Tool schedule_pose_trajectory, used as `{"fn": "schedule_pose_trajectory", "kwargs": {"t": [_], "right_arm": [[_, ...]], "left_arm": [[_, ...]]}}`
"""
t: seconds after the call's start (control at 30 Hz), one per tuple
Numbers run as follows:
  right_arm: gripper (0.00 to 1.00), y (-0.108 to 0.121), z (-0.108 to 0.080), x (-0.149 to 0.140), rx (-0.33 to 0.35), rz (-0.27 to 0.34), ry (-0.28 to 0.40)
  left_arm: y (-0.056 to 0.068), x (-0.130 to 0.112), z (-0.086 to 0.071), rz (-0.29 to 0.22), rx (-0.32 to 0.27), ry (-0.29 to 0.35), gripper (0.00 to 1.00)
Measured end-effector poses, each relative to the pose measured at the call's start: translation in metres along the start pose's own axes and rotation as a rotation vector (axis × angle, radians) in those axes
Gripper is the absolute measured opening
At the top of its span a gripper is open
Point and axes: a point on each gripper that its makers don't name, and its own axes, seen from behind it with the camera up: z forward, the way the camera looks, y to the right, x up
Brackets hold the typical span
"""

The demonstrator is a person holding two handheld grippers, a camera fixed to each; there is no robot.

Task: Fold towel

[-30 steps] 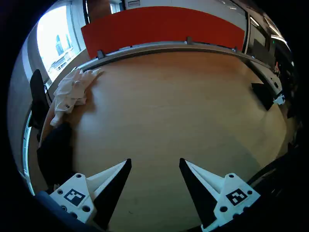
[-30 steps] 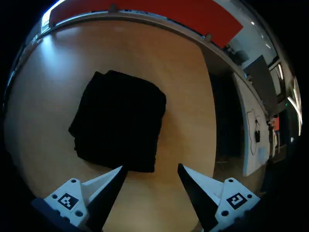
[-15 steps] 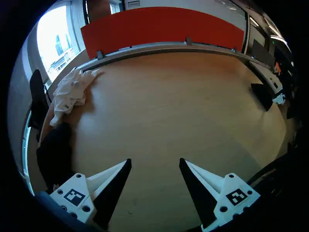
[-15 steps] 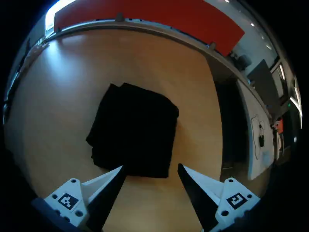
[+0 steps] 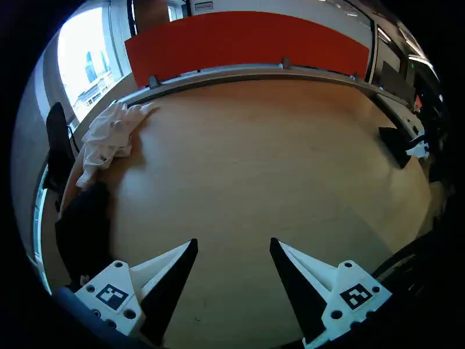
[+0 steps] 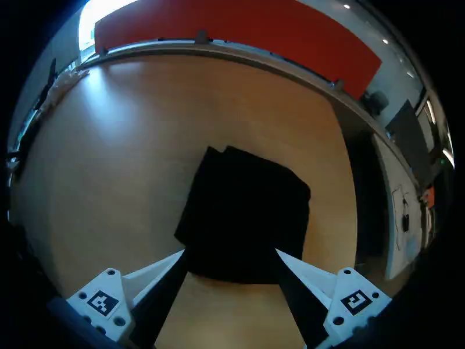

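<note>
A black towel (image 6: 244,218) lies folded into a rough square on the wooden table (image 6: 116,163). My right gripper (image 6: 229,262) hovers open just above its near edge, one finger to each side. In the left gripper view the same towel (image 5: 395,142) is a small dark shape at the far right, with the other gripper (image 5: 419,150) beside it. My left gripper (image 5: 232,250) is open over bare wood with nothing between its fingers.
A crumpled white cloth (image 5: 110,136) lies at the table's left edge, near a dark chair (image 5: 58,145) and a window. A red partition (image 5: 250,41) runs along the table's far edge. A second desk (image 6: 401,227) stands to the right.
In the right gripper view the towel has slid right and down, now sitting between the fingers. The left gripper has barely moved.
</note>
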Motion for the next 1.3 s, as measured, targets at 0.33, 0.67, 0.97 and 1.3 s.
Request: {"fn": "schedule_pose_trajectory", "kwargs": {"t": [0.33, 0.67, 0.97, 1.3], "right_arm": [[0.97, -0.031, 0.008, 0.015, 0.050, -0.012, 0.022], [0.76, -0.046, 0.015, 0.017, 0.069, -0.014, 0.013], [0.55, -0.052, 0.023, 0.012, 0.068, -0.003, -0.009], [0.30, -0.052, 0.026, 0.009, 0.066, -0.005, -0.023]], "left_arm": [[-0.006, -0.007, -0.004, -0.014, 0.010, -0.003, 0.92], [-0.012, -0.013, -0.007, -0.027, 0.019, -0.008, 0.92], [-0.013, -0.013, -0.007, -0.027, 0.021, -0.010, 0.92], [-0.015, -0.013, -0.007, -0.028, 0.024, -0.011, 0.92]]}}
